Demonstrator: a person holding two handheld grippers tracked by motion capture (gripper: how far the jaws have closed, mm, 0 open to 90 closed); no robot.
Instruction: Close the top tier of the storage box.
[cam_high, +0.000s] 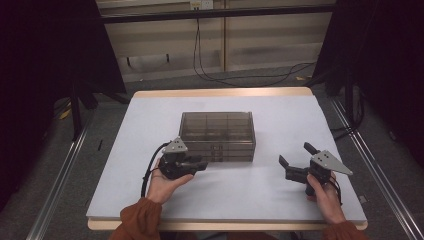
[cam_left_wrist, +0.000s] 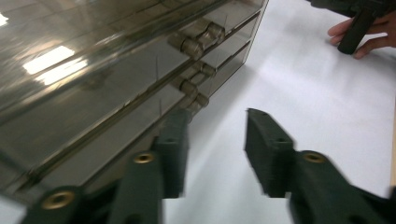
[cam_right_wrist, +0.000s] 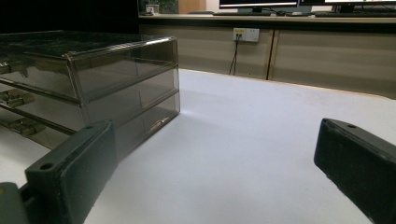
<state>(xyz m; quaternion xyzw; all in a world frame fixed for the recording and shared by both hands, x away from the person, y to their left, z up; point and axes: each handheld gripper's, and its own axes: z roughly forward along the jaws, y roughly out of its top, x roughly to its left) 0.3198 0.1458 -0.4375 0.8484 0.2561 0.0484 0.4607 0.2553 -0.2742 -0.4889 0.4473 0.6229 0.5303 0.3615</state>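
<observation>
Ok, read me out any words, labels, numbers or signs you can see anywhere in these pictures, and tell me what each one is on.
No text can be read.
Smoky drawer box: no label or lettering on its front, top or side.
Left tongs and right tongs: no markings on the jaws.
Wall socket plate: yellowish and white patches, too small and blurred to read.
Monitors on the far desk: lit edges, no legible characters.

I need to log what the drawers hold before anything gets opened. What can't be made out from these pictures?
- Contents of the drawer box: high view too small, smoked walls dark.
- Its front in the left gripper view: glare and blur hide what lies behind.
- Its left part in the right gripper view: cut off by the edge.
</observation>
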